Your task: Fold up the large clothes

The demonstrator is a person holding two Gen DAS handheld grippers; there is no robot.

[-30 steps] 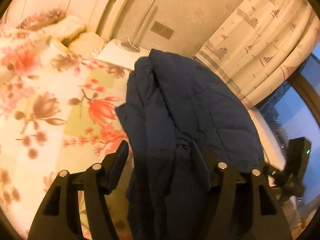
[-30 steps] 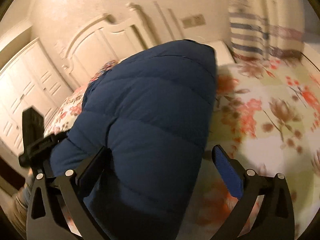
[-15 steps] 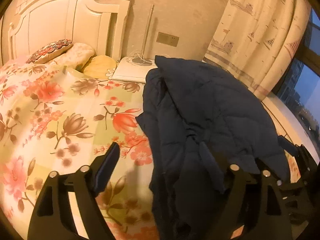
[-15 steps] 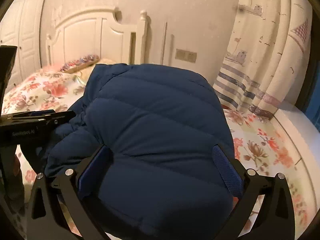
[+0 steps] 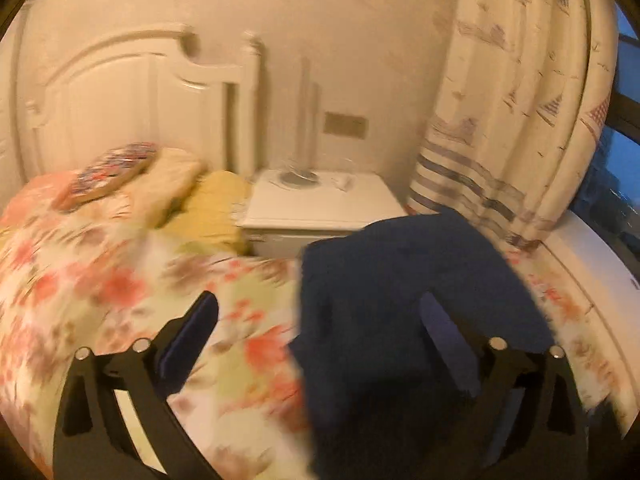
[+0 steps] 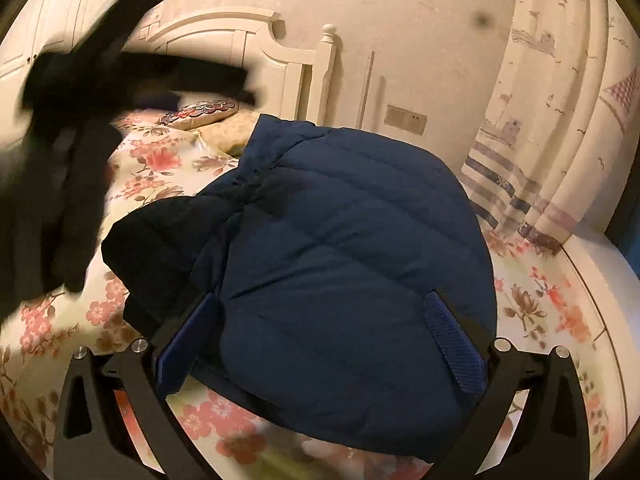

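Jacket [image 6: 344,264], navy and quilted, lies folded in a mound on the floral bed [image 6: 552,320], near its window-side edge, with bare bedspread open to the left. Left tool [image 5: 316,320] has just been opening and stands spread wide, released; right tool [image 6: 320,320] is also spread, its pads flanking the jacket without pressing. Behind stand a white headboard [image 5: 132,92], nightstand [image 5: 320,208] and curtain [image 5: 520,100].

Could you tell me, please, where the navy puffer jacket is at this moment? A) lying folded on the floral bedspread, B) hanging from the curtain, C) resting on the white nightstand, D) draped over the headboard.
A: in the right wrist view the navy puffer jacket lies as a folded bundle on the floral bedspread, short of the headboard and the curtain.
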